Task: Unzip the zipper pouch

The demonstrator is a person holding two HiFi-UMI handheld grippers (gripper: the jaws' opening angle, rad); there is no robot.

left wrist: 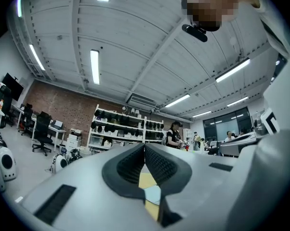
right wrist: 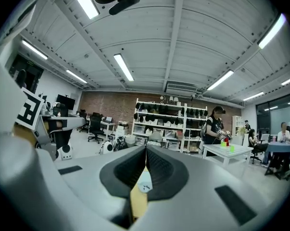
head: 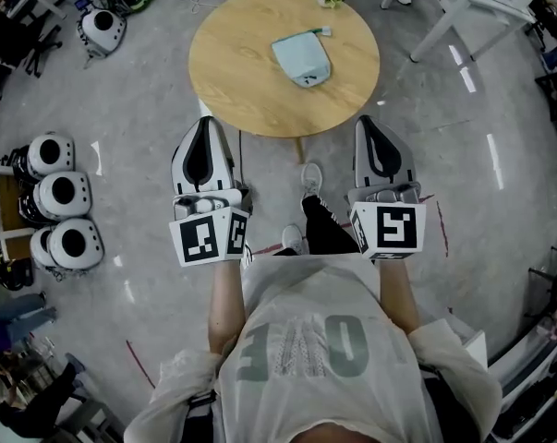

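Presently, the zipper pouch (head: 301, 60) lies flat on the round wooden table (head: 227, 81), right of centre and zipped shut. Left gripper (head: 205, 121) and right gripper (head: 364, 119) are held short of the table's near edge, well apart from the pouch. Both have their jaws together with nothing between them.

The zipper pouch (head: 302, 60) is pale mint, set against a tabletop (head: 232, 72) of light honey wood grain. The left claw (head: 207, 123) and right claw (head: 369, 123) are white with black inner pads, and each carries a cube (head: 209, 238) patterned with black-and-white square markers. The floor (head: 121, 127) is mottled grey.
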